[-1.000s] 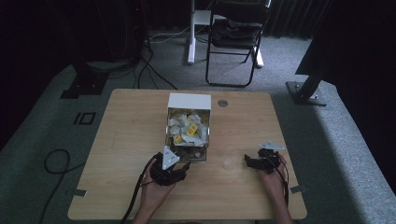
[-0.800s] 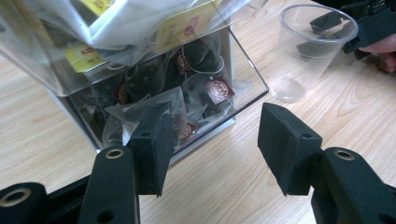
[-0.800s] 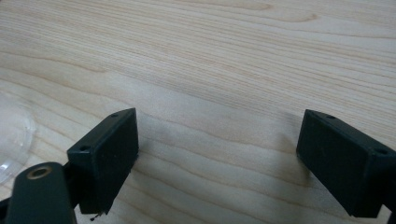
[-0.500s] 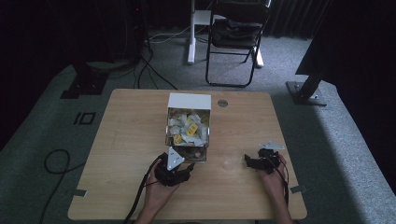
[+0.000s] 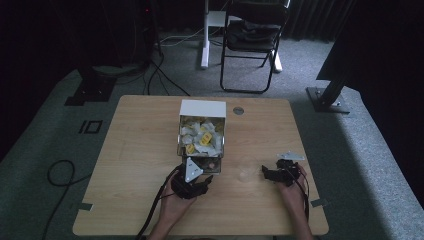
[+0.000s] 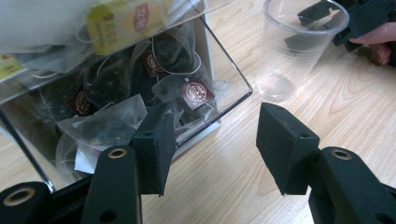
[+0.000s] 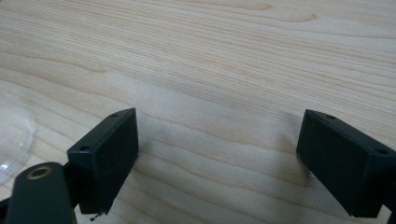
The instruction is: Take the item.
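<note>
The table [image 6: 327, 116] is seen as pale wood with a fine grain and a smooth, matt finish; the box [image 6: 224, 60] at the upper left of the left gripper view is shown in clear, glossy plastic; the tea bags [image 6: 107, 121] inside are made of thin, translucent mesh with printed paper tags; the cup [image 6: 289, 51] at the upper right is of clear, thin plastic; matt black plastic is seen on the left gripper [image 6: 212, 140] and the right gripper [image 7: 219, 154]
</note>
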Tool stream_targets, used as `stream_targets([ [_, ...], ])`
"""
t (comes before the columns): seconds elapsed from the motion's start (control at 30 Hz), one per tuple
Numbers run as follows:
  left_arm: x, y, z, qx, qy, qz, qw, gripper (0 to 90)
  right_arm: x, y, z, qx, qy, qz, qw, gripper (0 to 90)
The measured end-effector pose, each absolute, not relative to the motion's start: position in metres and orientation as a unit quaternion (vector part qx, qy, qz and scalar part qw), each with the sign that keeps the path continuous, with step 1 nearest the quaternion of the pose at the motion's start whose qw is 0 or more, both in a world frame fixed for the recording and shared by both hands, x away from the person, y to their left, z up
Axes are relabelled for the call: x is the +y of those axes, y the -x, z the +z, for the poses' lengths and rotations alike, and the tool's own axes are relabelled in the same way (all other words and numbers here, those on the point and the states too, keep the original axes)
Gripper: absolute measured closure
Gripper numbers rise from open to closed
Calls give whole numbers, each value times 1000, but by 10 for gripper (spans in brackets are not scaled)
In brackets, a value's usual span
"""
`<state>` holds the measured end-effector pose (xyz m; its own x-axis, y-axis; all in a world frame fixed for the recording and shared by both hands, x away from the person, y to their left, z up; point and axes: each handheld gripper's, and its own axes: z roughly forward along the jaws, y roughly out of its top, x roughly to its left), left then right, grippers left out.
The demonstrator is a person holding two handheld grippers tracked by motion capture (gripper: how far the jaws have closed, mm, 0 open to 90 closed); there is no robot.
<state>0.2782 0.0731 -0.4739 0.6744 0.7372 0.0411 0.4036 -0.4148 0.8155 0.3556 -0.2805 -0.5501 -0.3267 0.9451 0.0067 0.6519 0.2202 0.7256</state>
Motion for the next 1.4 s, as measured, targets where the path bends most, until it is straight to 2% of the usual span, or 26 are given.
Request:
stream_targets([
  [0.73,65,-287,-488,343,-822,209,404,476,-281,-356,-550,749,-533,324,226,125],
  [1.4,69,-283,-486,344,-823,197,406,471,-281,-356,-550,749,-533,324,226,125],
])
